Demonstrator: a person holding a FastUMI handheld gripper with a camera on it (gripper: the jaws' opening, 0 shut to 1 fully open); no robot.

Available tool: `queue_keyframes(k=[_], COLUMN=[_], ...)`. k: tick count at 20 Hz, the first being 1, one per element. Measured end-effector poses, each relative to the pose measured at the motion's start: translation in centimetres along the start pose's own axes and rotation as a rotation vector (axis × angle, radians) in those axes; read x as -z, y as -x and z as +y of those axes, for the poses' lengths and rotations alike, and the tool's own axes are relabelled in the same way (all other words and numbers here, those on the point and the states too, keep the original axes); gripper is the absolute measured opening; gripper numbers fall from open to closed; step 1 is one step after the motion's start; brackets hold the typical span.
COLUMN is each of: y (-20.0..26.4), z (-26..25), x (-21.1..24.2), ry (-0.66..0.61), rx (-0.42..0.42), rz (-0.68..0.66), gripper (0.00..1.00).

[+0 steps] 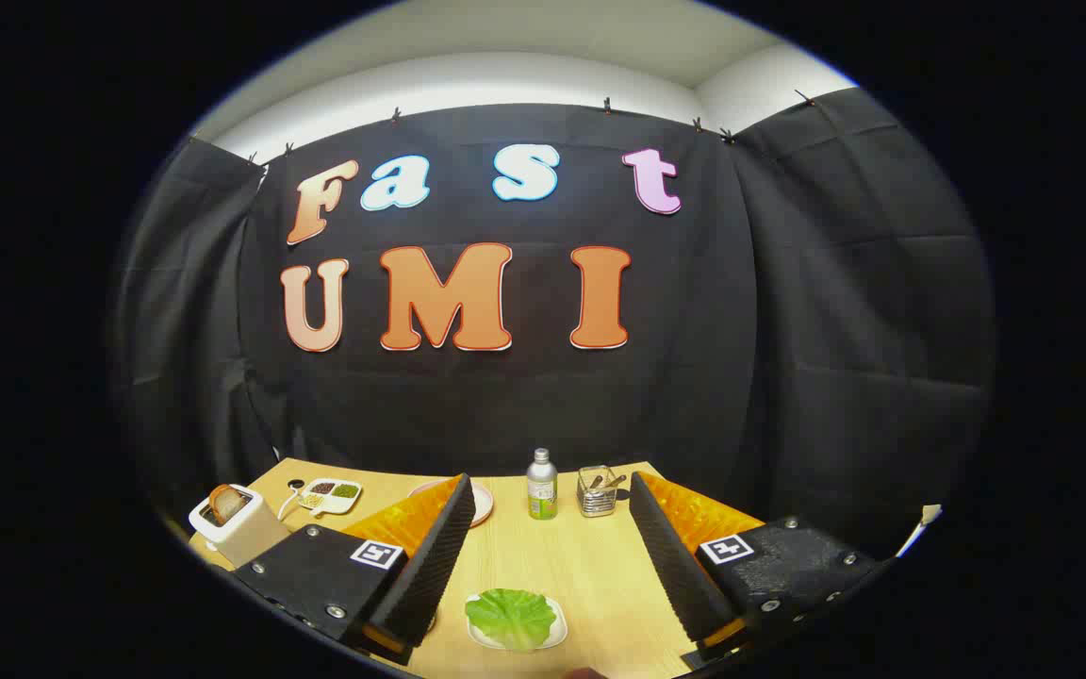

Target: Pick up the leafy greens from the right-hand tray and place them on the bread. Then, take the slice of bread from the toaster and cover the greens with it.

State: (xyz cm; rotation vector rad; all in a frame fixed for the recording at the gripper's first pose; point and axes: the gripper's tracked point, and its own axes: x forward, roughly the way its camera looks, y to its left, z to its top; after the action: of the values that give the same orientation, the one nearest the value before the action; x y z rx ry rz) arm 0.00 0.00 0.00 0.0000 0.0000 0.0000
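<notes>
Green leafy greens (510,615) on small tray (552,632), low between spread, released gripper (543,552) fingers. Farther at 12 o'clock: bottle (541,485), cutlery holder (597,491). At 10 o'clock: toaster (237,528) holding bread slice (224,502).

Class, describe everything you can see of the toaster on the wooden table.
The toaster is a small, boxy, white appliance that looks like plastic, standing upright near the table's far left corner, beyond and left of the open gripper. A browned slice of bread stands up out of its top slot. A compartment tray lies just behind it, apart. Its lower front is hidden by the gripper's left finger mount.
</notes>
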Motion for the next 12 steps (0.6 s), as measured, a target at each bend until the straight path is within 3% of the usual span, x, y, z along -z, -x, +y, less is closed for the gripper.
queue_keyframes(k=[12], y=[0.8], z=[5.2], x=[2.1], ry=[-0.072], rx=[-0.036], rz=[0.045], gripper=[0.98])
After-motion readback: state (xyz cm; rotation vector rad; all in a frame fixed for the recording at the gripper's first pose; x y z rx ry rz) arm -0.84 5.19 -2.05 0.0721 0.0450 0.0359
